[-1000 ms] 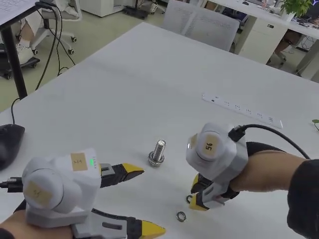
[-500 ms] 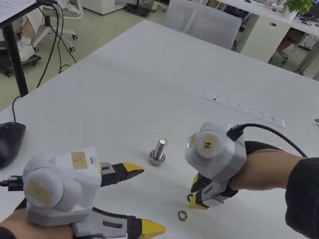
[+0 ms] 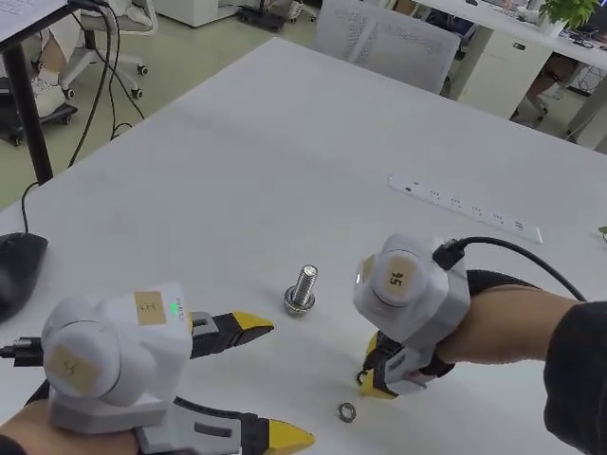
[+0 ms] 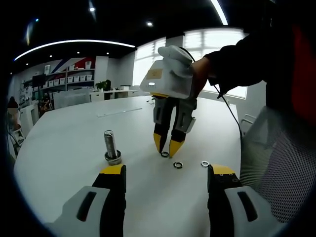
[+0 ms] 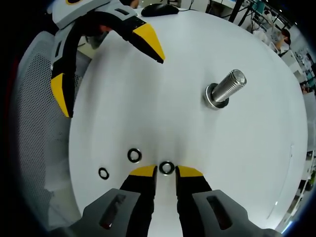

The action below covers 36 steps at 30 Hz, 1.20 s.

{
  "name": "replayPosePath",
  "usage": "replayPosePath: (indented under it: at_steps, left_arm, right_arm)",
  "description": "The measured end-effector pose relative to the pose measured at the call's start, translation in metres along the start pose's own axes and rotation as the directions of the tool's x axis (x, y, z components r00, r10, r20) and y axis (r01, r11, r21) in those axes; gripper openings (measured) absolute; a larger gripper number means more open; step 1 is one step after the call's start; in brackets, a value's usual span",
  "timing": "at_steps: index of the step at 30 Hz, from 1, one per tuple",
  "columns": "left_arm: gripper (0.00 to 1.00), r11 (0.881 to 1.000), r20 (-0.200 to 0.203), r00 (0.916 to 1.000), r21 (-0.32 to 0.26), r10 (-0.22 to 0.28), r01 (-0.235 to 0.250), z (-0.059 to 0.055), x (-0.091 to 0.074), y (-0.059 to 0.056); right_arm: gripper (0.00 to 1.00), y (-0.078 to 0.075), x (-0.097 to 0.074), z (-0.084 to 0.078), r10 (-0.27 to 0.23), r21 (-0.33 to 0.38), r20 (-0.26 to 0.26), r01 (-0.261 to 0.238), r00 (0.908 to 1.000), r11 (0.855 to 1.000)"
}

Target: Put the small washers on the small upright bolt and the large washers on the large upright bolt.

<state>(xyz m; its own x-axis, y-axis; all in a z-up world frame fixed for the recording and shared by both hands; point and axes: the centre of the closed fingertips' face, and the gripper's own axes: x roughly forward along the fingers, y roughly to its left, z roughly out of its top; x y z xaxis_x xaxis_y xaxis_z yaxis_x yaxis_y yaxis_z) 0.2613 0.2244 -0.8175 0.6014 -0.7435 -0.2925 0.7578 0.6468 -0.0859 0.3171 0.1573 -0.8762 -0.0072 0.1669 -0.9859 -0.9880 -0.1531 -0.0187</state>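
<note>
A steel bolt [image 3: 303,285] [image 4: 110,144] [image 5: 225,88] stands upright mid-table with a washer ring around its base. My right gripper [image 3: 372,381] [image 4: 166,146] [image 5: 167,172] points down at the table to the right of it. Its jaws are a narrow gap apart, and a small washer [image 5: 167,168] [image 4: 164,154] lies on the table right between the tips. Two more washers [image 5: 134,155] [image 5: 103,173] lie close by; one washer [image 3: 346,411] is in front of that gripper. My left gripper [image 3: 275,379] [image 4: 167,170] [image 5: 104,69] is wide open at the near left, holding nothing.
A white power strip [image 3: 465,210] lies at the far right of the white table [image 3: 237,161]. A dark mouse [image 3: 19,261] rests at the left edge. A grey chair [image 3: 384,43] stands beyond the far edge.
</note>
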Motion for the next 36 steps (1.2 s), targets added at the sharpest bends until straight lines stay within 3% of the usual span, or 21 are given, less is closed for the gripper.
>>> replayPosePath:
  at_steps: [27,36]
  left_arm:
    - [0.65,1.000,-0.007,1.0000,0.002,0.003,-0.003,-0.0011,0.0001,0.0015]
    - [0.65,1.000,-0.010,0.9999,0.006,-0.007,0.007,-0.0012,0.0030,0.0006]
  right_arm:
    - [0.14,0.0004,-0.0010,0.0000,0.002,-0.026,-0.010,-0.003,1.0000,1.000]
    - [0.14,0.0021,-0.0060,-0.0085,-0.001,-0.011,-0.018,0.001,0.9998,1.000]
